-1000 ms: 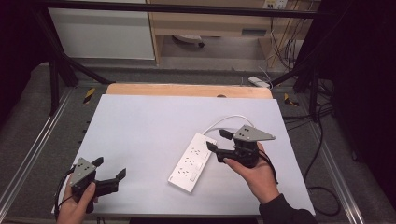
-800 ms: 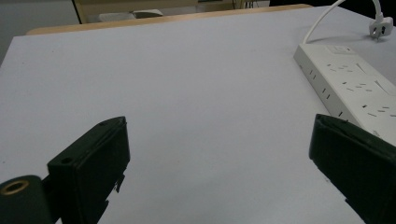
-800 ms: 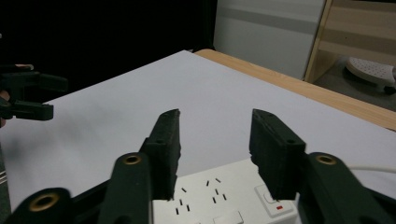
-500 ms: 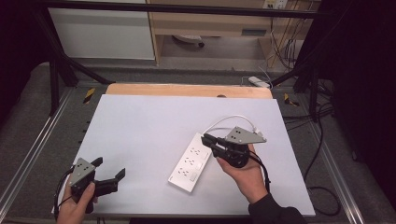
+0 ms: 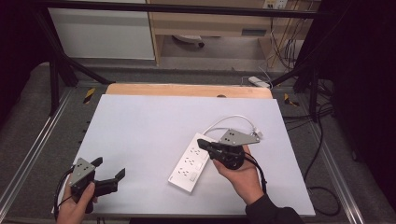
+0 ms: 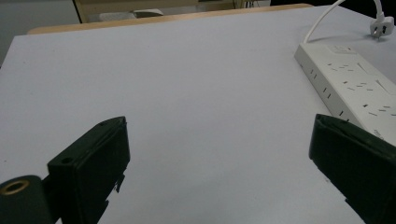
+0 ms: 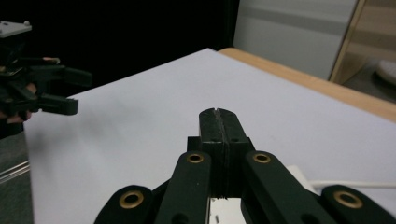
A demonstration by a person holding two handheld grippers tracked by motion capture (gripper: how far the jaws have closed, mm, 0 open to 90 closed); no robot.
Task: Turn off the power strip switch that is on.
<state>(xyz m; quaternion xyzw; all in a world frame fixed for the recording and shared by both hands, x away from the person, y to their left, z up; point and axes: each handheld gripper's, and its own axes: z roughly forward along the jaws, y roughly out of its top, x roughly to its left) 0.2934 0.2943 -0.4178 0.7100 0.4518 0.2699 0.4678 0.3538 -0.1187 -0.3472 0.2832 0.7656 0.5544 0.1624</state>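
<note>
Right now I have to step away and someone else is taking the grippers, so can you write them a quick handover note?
Left gripper: jaws wide open, holding nothing, low over the table's near left corner.
Right gripper: jaws closed with nothing between them, tips over the far end of the white power strip; whether they touch it cannot be told.
Power strip lies flat and slanted at centre right; its white cable loops behind to the loose plug on the table.
Done: nothing visibly plugged in or gripped.
Left: probably pressing the strip's switch or shifting the strip.
</note>
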